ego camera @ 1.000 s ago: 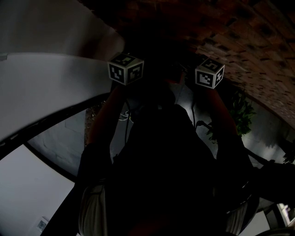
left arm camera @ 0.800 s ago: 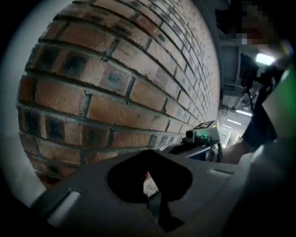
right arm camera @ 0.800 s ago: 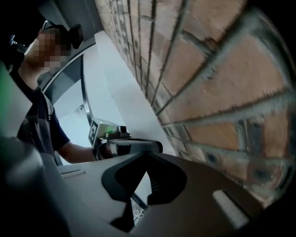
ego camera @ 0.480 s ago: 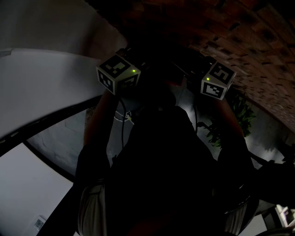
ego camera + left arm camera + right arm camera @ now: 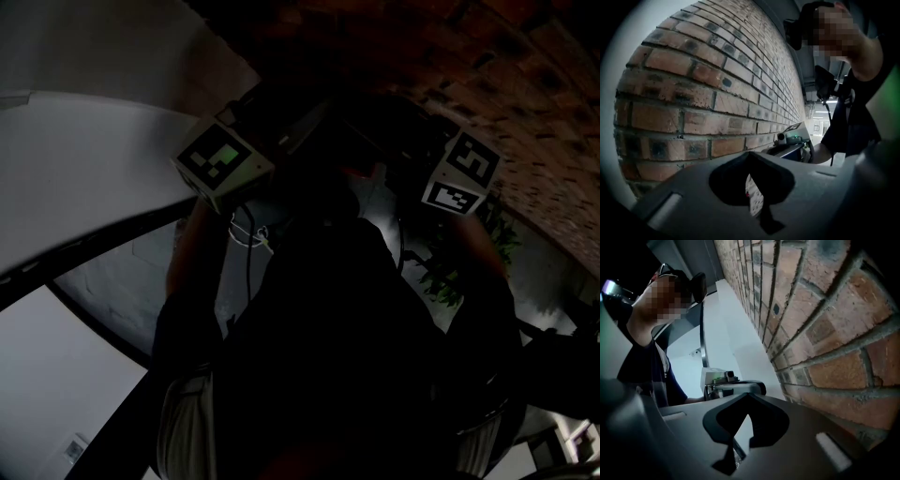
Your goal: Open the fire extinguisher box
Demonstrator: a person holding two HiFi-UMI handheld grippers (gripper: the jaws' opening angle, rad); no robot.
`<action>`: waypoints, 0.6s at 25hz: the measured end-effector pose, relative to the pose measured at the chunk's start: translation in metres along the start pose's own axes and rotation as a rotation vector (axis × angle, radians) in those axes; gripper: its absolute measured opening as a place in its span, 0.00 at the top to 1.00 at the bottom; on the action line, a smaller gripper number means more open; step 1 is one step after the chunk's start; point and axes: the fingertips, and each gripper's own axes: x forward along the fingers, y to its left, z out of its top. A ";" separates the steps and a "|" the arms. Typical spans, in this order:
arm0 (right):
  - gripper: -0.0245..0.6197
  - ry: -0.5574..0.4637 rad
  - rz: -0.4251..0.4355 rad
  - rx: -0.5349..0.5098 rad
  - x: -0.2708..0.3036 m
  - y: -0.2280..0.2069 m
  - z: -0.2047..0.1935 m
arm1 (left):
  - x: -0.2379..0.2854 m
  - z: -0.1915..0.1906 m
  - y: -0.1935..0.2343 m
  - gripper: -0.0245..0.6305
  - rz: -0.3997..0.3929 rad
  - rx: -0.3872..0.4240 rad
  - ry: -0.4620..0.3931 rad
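No fire extinguisher box shows in any view. In the dim head view I hold both grippers up in front of my dark torso. The left gripper's marker cube [image 5: 221, 165] is at upper left and the right gripper's marker cube [image 5: 461, 174] at upper right, with the jaws lost in shadow. In the left gripper view the left gripper [image 5: 754, 197] has its jaws together with nothing between them, and the right gripper [image 5: 791, 139] shows beyond. In the right gripper view the right gripper [image 5: 740, 437] is likewise shut and empty, facing the left gripper [image 5: 723, 378].
A red brick wall [image 5: 708, 79] runs close beside both grippers and also fills the right of the right gripper view [image 5: 825, 333]. A white wall [image 5: 84, 178] with a dark rail curves at left. A green plant [image 5: 469, 258] stands at right.
Both marker cubes have swung outward and turned: the left one moved left and a little lower, the right one moved right and a little lower. The jaws stay shut.
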 end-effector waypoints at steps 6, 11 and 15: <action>0.96 0.034 -0.015 0.054 0.008 -0.006 -0.012 | -0.003 -0.014 0.008 0.98 0.046 0.027 0.064; 0.96 0.055 -0.008 0.049 0.015 -0.007 -0.019 | -0.008 -0.023 0.013 0.97 0.047 0.039 0.100; 0.96 0.058 -0.027 0.049 0.017 -0.012 -0.023 | -0.006 -0.028 0.017 0.97 0.052 0.066 0.123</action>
